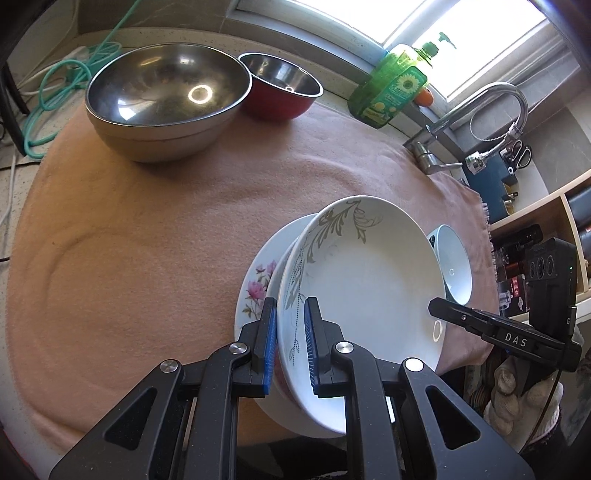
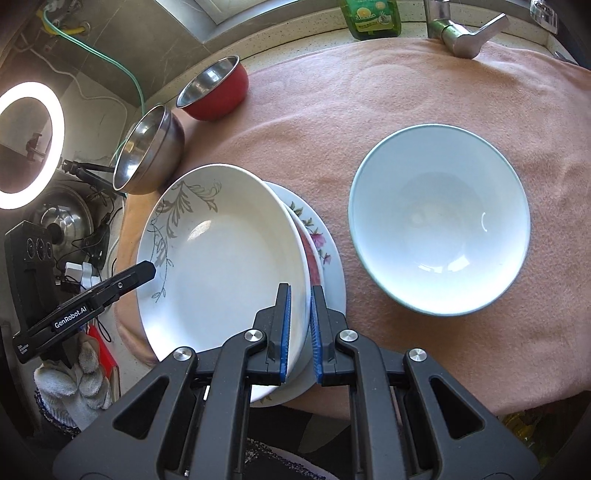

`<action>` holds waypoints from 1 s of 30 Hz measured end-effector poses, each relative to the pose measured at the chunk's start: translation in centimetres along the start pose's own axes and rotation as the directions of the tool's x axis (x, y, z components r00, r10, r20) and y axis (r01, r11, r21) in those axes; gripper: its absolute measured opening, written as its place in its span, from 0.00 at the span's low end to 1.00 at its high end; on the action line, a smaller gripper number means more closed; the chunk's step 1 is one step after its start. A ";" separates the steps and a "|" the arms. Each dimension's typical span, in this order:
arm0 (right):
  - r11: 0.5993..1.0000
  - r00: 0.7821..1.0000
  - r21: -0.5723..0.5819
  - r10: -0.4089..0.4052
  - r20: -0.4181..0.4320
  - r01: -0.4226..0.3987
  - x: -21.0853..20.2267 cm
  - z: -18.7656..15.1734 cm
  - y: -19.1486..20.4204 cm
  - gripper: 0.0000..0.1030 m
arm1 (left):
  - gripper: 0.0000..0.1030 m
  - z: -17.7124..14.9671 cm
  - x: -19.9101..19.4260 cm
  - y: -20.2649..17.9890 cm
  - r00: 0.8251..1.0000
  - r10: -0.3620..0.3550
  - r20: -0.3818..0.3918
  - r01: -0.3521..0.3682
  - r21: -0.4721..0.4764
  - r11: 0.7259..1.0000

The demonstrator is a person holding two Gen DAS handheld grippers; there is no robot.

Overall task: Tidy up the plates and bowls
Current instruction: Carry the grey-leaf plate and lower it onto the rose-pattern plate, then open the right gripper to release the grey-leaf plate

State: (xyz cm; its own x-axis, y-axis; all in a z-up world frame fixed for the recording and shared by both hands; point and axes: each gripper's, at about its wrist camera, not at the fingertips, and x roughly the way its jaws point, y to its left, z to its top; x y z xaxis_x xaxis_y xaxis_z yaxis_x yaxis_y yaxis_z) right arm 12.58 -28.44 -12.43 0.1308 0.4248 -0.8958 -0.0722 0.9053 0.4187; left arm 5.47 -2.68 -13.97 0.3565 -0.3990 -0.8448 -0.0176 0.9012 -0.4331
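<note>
Both grippers, left gripper (image 1: 290,325) and right gripper (image 2: 300,314), clamp leaf-pattern plate (image 2: 221,258) over floral plate (image 2: 325,254); stacking underway. White bowl (image 2: 439,218), steel bowl (image 1: 166,99), red bowl (image 1: 280,85) unsorted.

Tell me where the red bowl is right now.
The red bowl sits at the far edge of the pink cloth, right beside the large steel bowl and left of the green soap bottle by the window.

Bright window (image 1: 424,22) daylight, sharp, fisheye-warped edges
</note>
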 end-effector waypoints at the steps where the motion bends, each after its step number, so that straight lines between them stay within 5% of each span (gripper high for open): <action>1: 1.000 1.000 0.001 -0.001 -0.002 0.001 0.0 -0.1 -0.1 0.10 | 0.12 0.0 0.1 -0.1 1.000 0.001 -0.002 -0.001 0.002 1.000; 30: 0.995 0.997 -0.072 -0.075 -0.017 0.073 0.4 -0.4 1.1 0.18 | 0.12 0.0 0.9 -0.2 0.999 0.021 -0.031 -0.020 0.007 1.000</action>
State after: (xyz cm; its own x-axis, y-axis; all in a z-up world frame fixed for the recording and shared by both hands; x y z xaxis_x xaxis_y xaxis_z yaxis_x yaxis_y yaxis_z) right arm 12.14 -27.27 -12.37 0.1186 0.3558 -0.9270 -0.1337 0.9308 0.3402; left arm 5.85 -3.18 -14.68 0.3265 -0.3855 -0.8630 -0.0181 0.9103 -0.4135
